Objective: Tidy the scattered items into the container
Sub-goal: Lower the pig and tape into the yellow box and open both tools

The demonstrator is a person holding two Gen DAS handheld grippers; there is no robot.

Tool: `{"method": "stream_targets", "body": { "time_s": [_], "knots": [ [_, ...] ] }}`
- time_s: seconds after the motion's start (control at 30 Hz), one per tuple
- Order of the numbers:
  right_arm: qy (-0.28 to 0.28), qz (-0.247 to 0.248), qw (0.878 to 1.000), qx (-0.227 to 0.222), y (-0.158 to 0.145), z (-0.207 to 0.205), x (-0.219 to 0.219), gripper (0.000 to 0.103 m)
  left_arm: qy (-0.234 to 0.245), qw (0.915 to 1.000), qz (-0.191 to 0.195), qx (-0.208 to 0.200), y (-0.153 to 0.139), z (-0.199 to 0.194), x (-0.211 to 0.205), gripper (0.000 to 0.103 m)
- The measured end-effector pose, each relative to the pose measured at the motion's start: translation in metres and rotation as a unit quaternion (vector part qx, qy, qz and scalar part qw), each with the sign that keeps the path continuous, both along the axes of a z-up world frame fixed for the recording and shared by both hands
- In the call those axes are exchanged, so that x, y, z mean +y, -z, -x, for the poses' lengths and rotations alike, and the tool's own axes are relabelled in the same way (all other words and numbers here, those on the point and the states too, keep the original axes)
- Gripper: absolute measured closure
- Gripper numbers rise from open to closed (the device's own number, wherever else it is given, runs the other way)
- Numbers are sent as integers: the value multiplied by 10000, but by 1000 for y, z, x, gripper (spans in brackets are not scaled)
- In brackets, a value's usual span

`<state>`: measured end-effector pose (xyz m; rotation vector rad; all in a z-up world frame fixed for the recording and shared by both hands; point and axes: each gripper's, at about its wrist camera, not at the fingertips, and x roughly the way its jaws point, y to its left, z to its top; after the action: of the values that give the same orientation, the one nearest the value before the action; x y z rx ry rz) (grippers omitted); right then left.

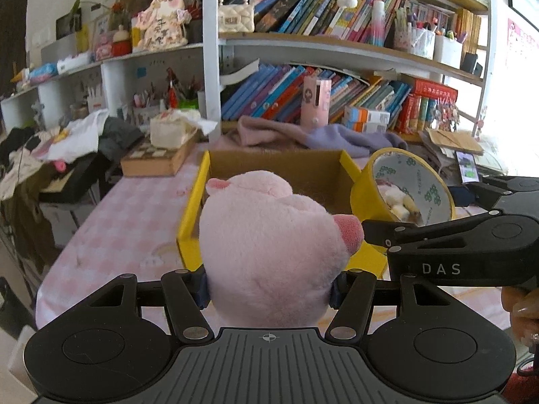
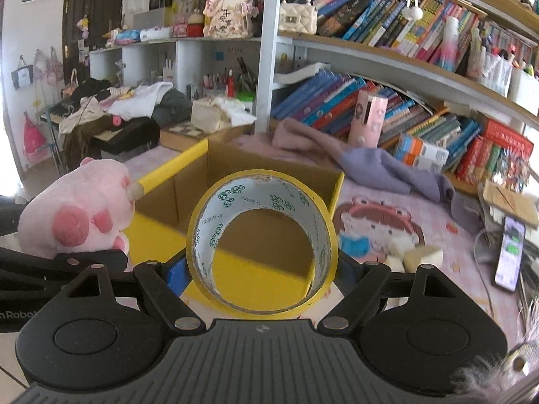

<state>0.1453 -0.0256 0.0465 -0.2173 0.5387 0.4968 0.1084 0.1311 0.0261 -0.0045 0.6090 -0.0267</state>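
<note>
Nearest the yellow box (image 2: 161,175) | left gripper (image 1: 269,289) clamping pink plush pig (image 1: 269,245), hovering at box's near-left edge | right gripper (image 2: 261,271) pinching yellow tape roll (image 2: 262,242) upright, hanging over box's near rim | beyond box: purple cloth (image 2: 380,165) lying against bookshelf (image 2: 387,64); right of box: phone (image 2: 510,252) resting on table.

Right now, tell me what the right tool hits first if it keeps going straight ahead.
Probably the yellow cardboard box: the right tool, holding the tape roll, points at its open inside. Depth is unclear.
</note>
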Motion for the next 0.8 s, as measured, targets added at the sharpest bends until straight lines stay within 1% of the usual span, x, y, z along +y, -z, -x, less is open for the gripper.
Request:
{"method": "stream_targets", "body": {
  "time_s": [0.17,0.33,0.43,0.53,0.63,0.67,0.73,0.8],
  "knots": [
    [-128,5,9999,-54,-5,-35,5,22,14,9999,-91,-55,-6,-32,1,43],
    [-303,125,9995,-45,-4,-70,10,22,41,9997,-224,-9,-7,-66,1,43],
    [-463,273,9985,37,0,-91,15,22,53,9996,-268,99,-4,-84,2,42],
    [-718,550,9958,154,8,-112,23,22,46,9993,-255,264,3,-103,5,42],
    [-1028,909,9903,201,18,-131,34,22,137,9983,-188,536,13,-122,9,42],
    [-1144,1050,9877,203,22,-136,38,22,200,9974,-222,656,17,-131,10,42],
    [-1454,1401,9793,162,30,-147,49,22,350,9951,-387,843,23,-146,9,42],
    [-1798,1764,9677,65,36,-156,60,22,524,9915,-632,1008,27,-161,8,42]
  ]
}}
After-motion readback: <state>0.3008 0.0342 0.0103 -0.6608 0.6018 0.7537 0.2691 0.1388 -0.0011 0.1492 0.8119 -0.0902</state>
